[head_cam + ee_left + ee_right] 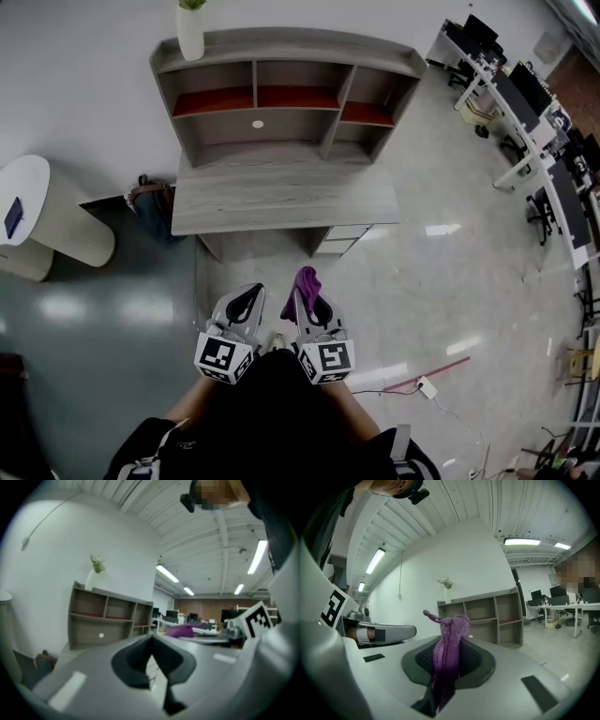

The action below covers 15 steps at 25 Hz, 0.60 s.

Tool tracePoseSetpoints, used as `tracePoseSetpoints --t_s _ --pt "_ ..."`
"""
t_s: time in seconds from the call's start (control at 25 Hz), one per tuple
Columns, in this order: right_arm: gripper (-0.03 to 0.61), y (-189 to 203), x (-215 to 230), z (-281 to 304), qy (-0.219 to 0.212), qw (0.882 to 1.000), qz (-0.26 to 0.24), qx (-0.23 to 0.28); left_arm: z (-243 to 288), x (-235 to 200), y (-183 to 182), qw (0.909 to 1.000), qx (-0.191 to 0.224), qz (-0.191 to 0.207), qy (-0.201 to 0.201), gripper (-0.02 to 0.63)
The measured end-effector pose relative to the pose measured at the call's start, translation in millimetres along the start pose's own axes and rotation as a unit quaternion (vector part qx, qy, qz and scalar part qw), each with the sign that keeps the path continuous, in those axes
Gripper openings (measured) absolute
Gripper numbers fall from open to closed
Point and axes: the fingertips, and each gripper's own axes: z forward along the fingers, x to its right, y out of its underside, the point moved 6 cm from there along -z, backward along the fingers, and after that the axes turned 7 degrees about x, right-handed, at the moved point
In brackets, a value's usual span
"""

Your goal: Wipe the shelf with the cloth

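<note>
In the head view we are holding the left gripper (246,298) and the right gripper (302,300) side by side, low in front of our body, both pointing ahead. The purple cloth (307,282) is sticking out past the tips of the right gripper, which is pinching it. The grey shelf (281,103) is standing well ahead of both grippers against the white wall, on a desk top (281,202), and a white vase (190,33) is sitting on the shelf's top board, ahead and to the left of the left gripper. In the left gripper view we are seeing the left gripper (151,641) with its jaws pressed together at the tips and nothing between them; the shelf (108,616) is lying ahead and a little left of it, and the cloth (180,631) is showing just to its right. In the right gripper view the right gripper (449,653) is clamping the cloth (447,644), which is rising in a bunched fold from between its jaws. The shelf (487,618) is standing ahead and slightly right of this gripper, well apart from the cloth, and the left gripper (389,632) is showing to its left.
</note>
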Motion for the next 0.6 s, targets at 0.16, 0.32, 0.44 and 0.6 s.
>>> tracePoseSetpoints --t_s 0.16,0.32,0.44,0.6 --pt "0.051 -4.6 16.1 12.5 -0.003 1.000 0.008 0.002 20.2 -0.5 -2.0 1.0000 -0.006 0.004 -0.002 0.005" --pt "0.050 -7.6 26.9 27.1 -0.004 1.000 0.010 -0.002 34.1 -8.8 -4.1 0.9999 -0.008 0.002 -0.010 0.005" --pt "0.050 -6.2 36.2 40.2 0.002 1.000 0.010 -0.007 50.1 -19.2 -3.0 0.9999 -0.009 -0.003 -0.009 0.005" --pt "0.051 -6.2 53.7 65.7 0.017 1.000 0.006 -0.008 85.8 -37.5 -2.5 0.9999 -0.001 -0.009 0.004 0.005"
